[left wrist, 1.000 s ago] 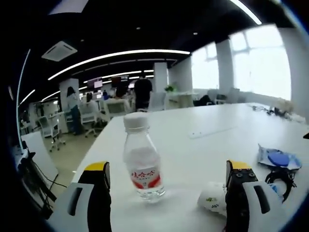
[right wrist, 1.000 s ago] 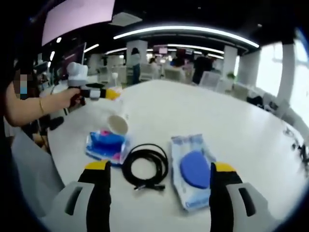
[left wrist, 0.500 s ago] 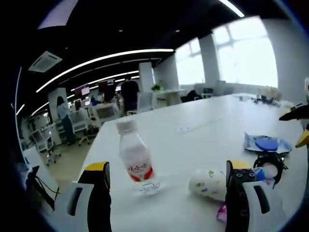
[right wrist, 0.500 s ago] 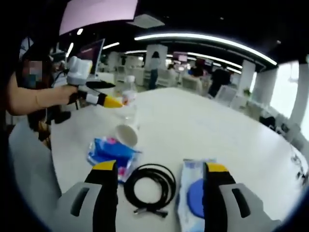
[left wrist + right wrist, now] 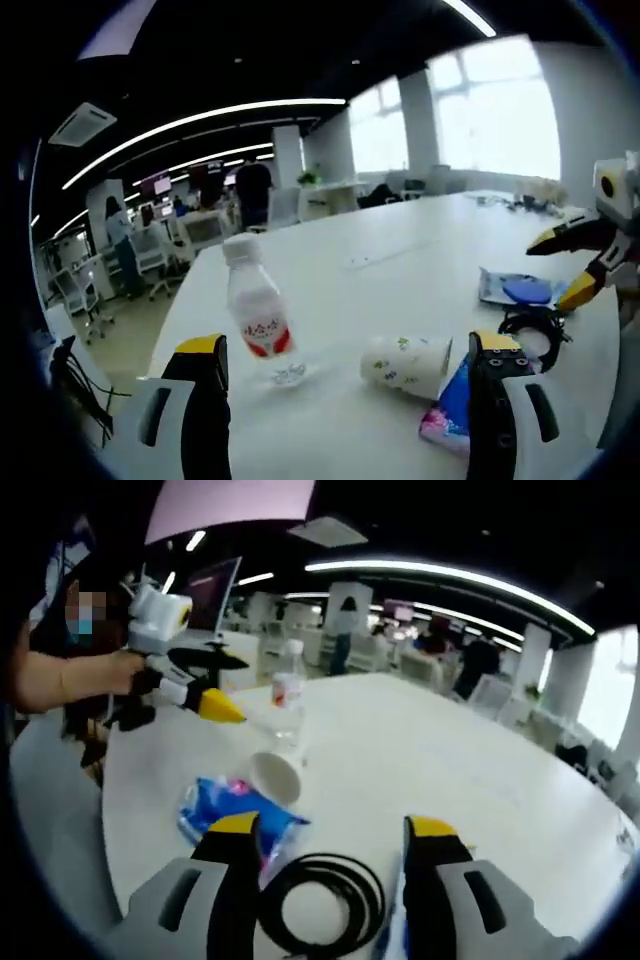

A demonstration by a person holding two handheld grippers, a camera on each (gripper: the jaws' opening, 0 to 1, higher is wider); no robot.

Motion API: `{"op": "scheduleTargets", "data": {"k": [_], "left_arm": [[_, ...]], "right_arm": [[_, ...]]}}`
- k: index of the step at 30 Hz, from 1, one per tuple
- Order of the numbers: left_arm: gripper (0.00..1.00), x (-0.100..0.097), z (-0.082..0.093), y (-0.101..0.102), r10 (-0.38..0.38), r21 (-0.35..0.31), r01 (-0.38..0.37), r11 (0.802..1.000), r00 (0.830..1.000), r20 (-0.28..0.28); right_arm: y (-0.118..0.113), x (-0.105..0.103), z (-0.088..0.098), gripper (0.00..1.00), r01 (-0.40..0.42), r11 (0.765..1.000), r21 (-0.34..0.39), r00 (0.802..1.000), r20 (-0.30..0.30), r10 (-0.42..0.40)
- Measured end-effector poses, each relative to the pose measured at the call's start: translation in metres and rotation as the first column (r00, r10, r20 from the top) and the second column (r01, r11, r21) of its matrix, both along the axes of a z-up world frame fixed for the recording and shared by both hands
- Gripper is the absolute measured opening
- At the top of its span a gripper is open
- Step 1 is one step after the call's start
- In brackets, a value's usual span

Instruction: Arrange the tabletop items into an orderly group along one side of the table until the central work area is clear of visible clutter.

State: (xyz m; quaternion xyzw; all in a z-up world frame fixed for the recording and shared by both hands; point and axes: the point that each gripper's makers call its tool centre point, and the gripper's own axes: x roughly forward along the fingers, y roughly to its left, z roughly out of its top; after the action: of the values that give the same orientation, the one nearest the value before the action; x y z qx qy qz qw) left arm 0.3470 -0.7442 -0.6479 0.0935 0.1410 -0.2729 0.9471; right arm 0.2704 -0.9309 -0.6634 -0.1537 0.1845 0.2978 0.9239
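A clear water bottle (image 5: 255,320) with a red label stands upright on the white table (image 5: 340,290). Right of it a paper cup (image 5: 405,365) lies on its side, touching a blue and pink packet (image 5: 450,412). Beyond them lie a coiled black cable (image 5: 530,325) and a blue pack (image 5: 518,290). My left gripper (image 5: 348,345) hangs open short of the bottle and cup. My right gripper (image 5: 562,268) comes in from the right, open. In the right gripper view, my right gripper (image 5: 333,827) is open above the cable (image 5: 325,905), with the cup (image 5: 278,775), packet (image 5: 235,810), bottle (image 5: 288,695) and left gripper (image 5: 225,685) farther off.
The table's rounded end (image 5: 130,810) lies near the person's arm (image 5: 60,675) that holds the left gripper. A thin white strip (image 5: 375,257) lies farther along the table. Office chairs, desks and standing people (image 5: 252,190) are well beyond it.
The left view has swung and drawn back, so the cup, packet and right gripper now show. The right view has dropped closer to the cable, its jaws a little narrower. The table items have not moved.
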Motion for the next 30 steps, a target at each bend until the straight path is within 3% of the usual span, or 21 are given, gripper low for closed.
{"op": "scheduleTargets", "data": {"k": [4,7,15,25,30], "left_arm": [[0.97,-0.001,-0.003,0.002,-0.005,-0.008,0.005,1.0,1.0,0.0],[0.98,-0.004,-0.005,0.003,-0.014,0.014,0.014,1.0,1.0,0.0],[0.97,-0.015,-0.009,-0.002,-0.025,0.033,0.025,0.999,1.0,-0.003],[0.95,-0.024,-0.016,-0.011,-0.07,0.125,0.068,0.99,0.998,0.009],[0.95,-0.029,-0.017,-0.021,-0.088,0.071,0.089,0.993,0.996,-0.019]], "right_arm": [[0.016,0.005,0.0,0.49,-0.048,0.998,0.038,0.999,0.014,0.048],[0.027,0.011,-0.001,0.45,-0.096,0.995,-0.002,0.994,0.054,0.096],[0.043,0.025,-0.015,0.37,-0.133,0.991,-0.018,0.99,0.055,0.134],[0.056,0.035,-0.032,0.33,-0.144,0.989,-0.037,0.988,0.052,0.145],[0.063,0.043,-0.043,0.3,-0.148,0.988,-0.043,0.988,0.043,0.15]]}}
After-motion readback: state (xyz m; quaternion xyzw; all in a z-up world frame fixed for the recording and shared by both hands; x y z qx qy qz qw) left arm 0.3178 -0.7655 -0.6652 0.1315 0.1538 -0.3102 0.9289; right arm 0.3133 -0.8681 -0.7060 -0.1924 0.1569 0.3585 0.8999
